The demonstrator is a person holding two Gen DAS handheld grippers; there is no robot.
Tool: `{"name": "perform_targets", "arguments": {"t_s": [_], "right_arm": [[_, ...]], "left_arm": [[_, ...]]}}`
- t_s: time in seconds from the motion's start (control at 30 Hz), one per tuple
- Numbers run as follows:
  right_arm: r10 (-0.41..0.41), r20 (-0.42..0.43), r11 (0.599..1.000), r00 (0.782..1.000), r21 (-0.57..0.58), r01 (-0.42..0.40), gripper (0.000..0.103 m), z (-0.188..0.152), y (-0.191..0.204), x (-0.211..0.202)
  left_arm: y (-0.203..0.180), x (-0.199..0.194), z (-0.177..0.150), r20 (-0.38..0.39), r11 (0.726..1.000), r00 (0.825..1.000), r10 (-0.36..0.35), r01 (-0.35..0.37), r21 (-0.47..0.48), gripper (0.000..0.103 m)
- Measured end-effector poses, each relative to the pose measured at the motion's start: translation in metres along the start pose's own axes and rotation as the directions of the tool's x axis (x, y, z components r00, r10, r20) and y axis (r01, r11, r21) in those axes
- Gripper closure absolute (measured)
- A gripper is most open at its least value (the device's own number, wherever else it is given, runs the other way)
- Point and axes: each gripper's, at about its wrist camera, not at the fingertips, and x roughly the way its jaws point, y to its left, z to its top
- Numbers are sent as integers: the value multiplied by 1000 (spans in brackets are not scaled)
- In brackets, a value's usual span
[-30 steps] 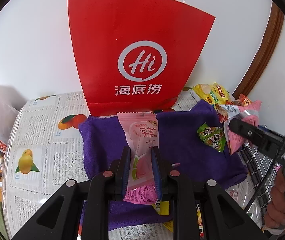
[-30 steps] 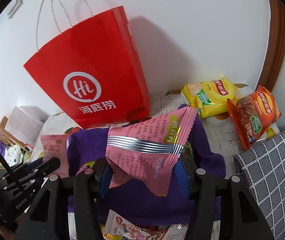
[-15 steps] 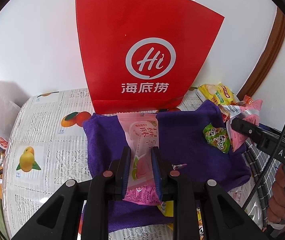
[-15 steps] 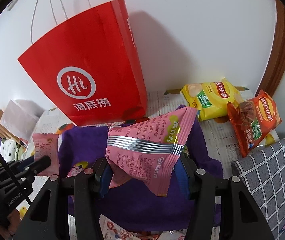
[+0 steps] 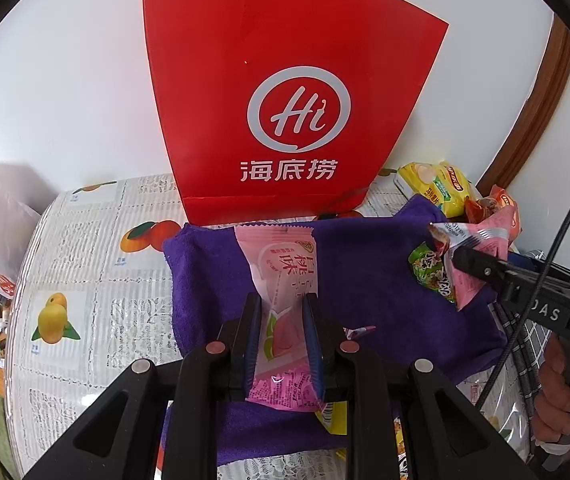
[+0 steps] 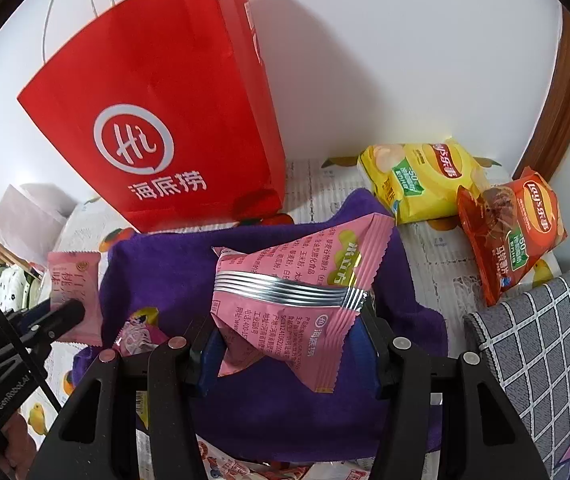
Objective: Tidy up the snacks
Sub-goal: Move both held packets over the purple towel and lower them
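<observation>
Left gripper (image 5: 281, 322): black two-finger tool with blue pads, clamped tight on the slim pink peach-print snack packet (image 5: 283, 280), which stands up between the pads over the cloth.
Right gripper (image 6: 287, 344): black two-finger tool, fingers closed around the wider pink foil snack pouch with a silver crimped seam (image 6: 291, 292); the pouch sits crumpled between the blue pads, its printed back facing the camera.
Purple terry cloth (image 5: 365, 272): spread flat on the table, in front of the bag; both held packets hang above it.
Red paper carrier bag with a white "Hi" circle logo and white string handles (image 6: 157, 120): upright against the white wall, behind the cloth, its base touching the cloth's far edge.
Small green snack sachet (image 5: 431, 270): seen in the left wrist view just beside the right gripper's pouch, over the cloth's right part; whether it lies on the cloth or is held I cannot tell.
Yellow crisp bag (image 6: 425, 180): lying on the table right of the cloth, near the wall.
Orange-red crisp bag (image 6: 513, 232): overlapping the yellow bag's right edge, tilted.
Table covering, newsprint pattern with fruit pictures (image 5: 85, 280): under everything.
Grey checked fabric (image 6: 541, 352): at the right edge, beside the cloth.
Loose wrapped sweets (image 6: 141, 332): at the cloth's near-left edge.
Person's hand (image 5: 561, 392): wrapped around the right tool's handle.
</observation>
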Motion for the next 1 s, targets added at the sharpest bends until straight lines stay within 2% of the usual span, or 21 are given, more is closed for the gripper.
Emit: {"name": "perform_targets", "arguments": {"t_s": [1.0], "right_arm": [[-16,-129,998,992,-62,8,48,-11,17,36]], "left_arm": [[5,4,2,-18,999,1000,-24,23,-22,83]]}}
